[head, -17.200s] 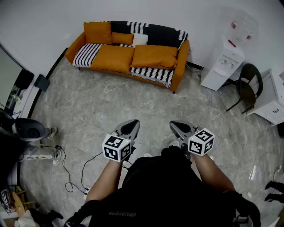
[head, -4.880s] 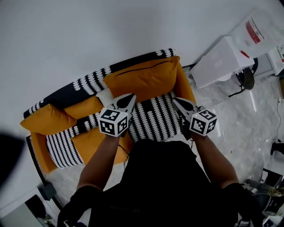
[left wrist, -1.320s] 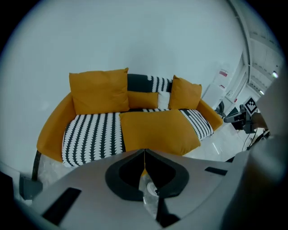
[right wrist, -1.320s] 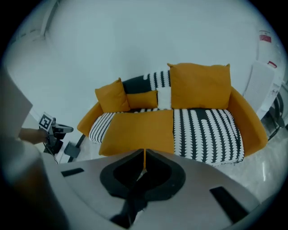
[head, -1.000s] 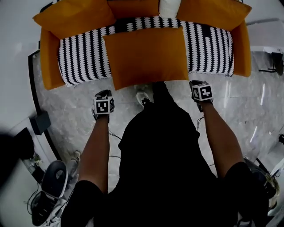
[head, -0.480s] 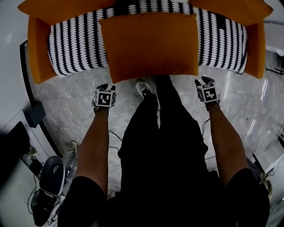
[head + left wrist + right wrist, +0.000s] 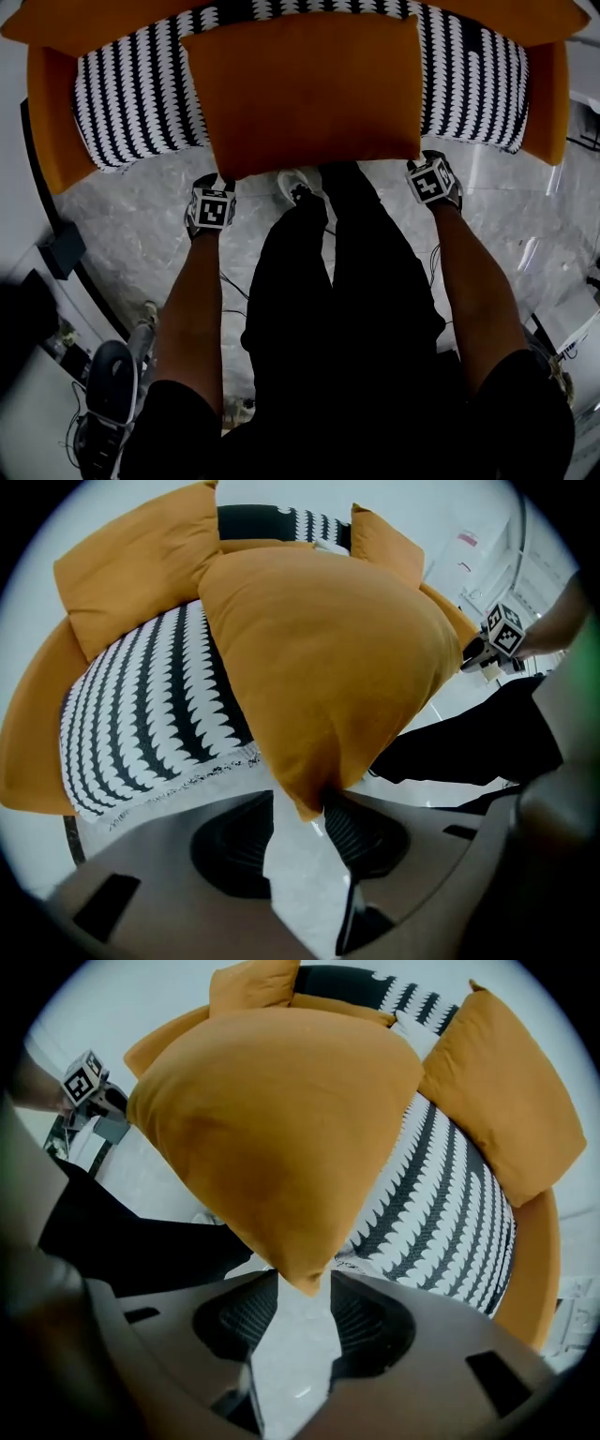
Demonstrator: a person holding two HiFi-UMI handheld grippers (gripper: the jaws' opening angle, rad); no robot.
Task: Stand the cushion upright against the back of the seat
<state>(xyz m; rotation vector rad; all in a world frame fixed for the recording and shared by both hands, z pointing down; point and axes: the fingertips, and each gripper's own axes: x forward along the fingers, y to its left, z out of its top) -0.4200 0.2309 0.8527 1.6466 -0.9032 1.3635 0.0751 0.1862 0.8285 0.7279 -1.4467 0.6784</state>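
A large orange cushion (image 7: 305, 89) lies flat on the striped sofa seat (image 7: 131, 94), its front edge overhanging the floor. My left gripper (image 7: 212, 202) points down at the cushion's front left corner. In the left gripper view the cushion (image 7: 319, 658) has its corner tip between the opening jaws of that gripper (image 7: 300, 841), brushing one pad without being squeezed. My right gripper (image 7: 431, 178) is at the front right corner. In the right gripper view the cushion (image 7: 272, 1119) has its tip hanging loose between that gripper's (image 7: 295, 1321) opening jaws.
Orange back cushions (image 7: 131, 569) (image 7: 506, 1091) and a small white pillow (image 7: 417, 1035) lean on the sofa back. The person's shoe (image 7: 295, 186) is by the sofa front. A black box (image 7: 61, 248) and a grey appliance (image 7: 112, 384) stand on the marble floor to the left.
Both grippers have come forward to the front corners of the flat cushion. The sofa now fills more of the head view.
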